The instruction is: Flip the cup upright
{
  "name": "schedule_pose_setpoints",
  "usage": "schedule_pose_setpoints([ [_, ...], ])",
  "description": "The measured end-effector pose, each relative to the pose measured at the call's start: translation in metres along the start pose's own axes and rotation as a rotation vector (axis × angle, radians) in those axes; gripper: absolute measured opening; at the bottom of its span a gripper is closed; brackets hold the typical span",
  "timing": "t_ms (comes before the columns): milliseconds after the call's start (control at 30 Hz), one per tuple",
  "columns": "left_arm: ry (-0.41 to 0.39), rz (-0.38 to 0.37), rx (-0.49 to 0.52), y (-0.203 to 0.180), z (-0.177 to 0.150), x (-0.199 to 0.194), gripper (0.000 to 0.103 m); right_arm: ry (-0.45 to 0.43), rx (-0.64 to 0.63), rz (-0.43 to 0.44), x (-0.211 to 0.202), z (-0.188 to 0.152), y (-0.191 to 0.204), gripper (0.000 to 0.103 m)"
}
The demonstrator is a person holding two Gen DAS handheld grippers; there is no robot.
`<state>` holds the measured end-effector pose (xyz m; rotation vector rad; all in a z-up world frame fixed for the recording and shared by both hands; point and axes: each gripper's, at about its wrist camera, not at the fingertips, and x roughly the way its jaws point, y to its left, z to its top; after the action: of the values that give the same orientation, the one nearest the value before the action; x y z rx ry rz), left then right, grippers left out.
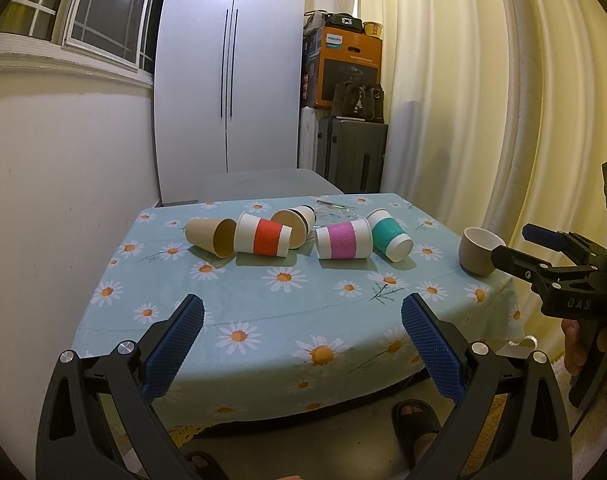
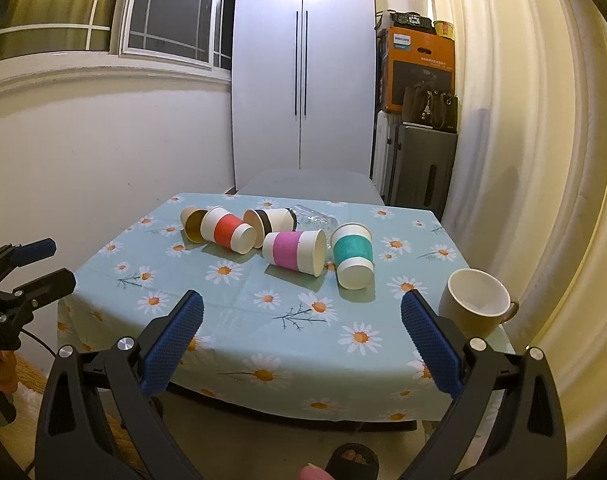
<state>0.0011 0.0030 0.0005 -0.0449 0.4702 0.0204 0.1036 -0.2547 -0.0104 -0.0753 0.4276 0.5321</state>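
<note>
lying on their sides ahead of both tools: paper cups. right tool nearer the teal cup, base toward it. both tools wide, empty; left tool likewise back.

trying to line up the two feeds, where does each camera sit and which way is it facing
Left wrist: on the left gripper, off the near table edge, facing the daisy-print tablecloth; open blue-padded fingers, the right gripper and a sandalled foot show.
Right wrist: on the right gripper, further right, same heading; the left gripper shows.
Shared: toppled paper cups, including the pink-sleeved one, and the upright beige ceramic mug.
</note>
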Motion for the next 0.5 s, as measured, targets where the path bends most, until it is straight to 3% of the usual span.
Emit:
schedule_pose_setpoints([
  [133,0.000,0.000,0.000,0.0007,0.0000,0.0005,0.096,0.056,-0.004,-0.004,-0.0013,0.0018,0.0025,0.098],
  [500,0.000,0.000,-0.002,0.0016,0.0007,-0.0003,0.097,0.086,-0.011,-0.003,-0.0018,0.0008,0.0043,0.098],
])
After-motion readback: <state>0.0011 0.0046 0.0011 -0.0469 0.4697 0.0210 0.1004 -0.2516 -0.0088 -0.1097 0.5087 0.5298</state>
